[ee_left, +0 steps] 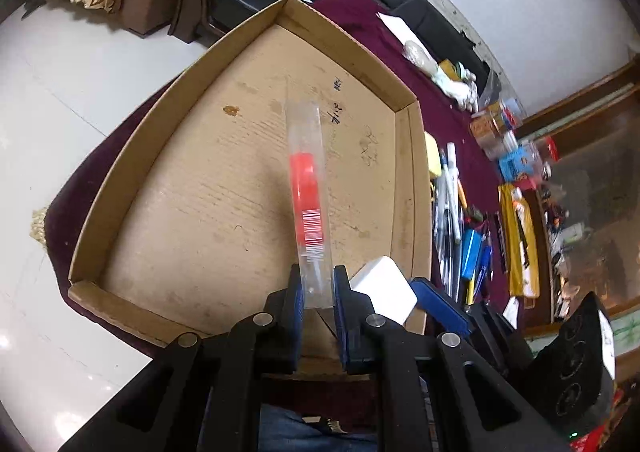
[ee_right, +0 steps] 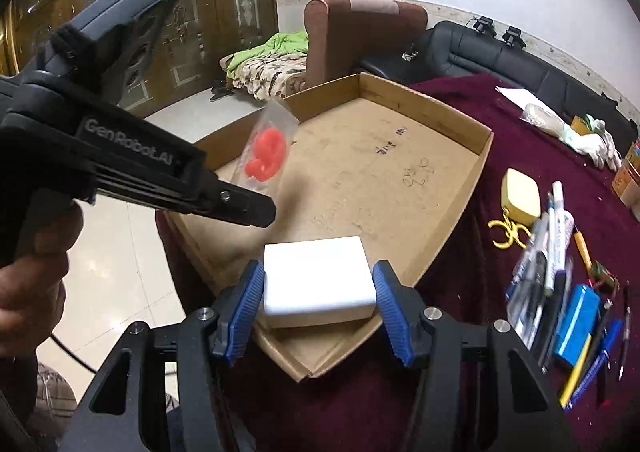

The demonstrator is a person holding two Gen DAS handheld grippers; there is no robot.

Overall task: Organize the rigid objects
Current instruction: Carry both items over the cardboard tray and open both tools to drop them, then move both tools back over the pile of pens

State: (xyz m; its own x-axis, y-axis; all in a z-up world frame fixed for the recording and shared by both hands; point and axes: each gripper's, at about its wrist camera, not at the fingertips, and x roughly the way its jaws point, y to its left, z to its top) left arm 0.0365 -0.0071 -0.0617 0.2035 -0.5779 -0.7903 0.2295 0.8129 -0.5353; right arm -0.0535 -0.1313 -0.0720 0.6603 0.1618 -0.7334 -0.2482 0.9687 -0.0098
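Cardboard tray (ee_left: 256, 155) sits on a table draped in a dark red cloth (ee_right: 520, 155), its floor bare apart from some pen scribbles and stains. Over it, the left gripper (ee_left: 318, 288) is clenched on the bottom end of a flat clear plastic packet (ee_left: 310, 187) with something red inside and a barcode strip; the packet sticks out edge-on ahead of the blue pads, above the tray floor. From the right wrist view the same packet (ee_right: 266, 149) hangs over the tray's left wall, and a hand (ee_right: 32, 276) holds that gripper's handle. The right gripper (ee_right: 318, 312) grasps a white rectangular block (ee_right: 318, 280), a blue pad pressed to each side, held over the tray's near corner. To the right of the tray, on the cloth, lie a loose bunch of pens and markers (ee_right: 548, 252), a blue box (ee_right: 576, 324), a pale yellow case (ee_right: 522, 193) and white gloves (ee_right: 592, 143).
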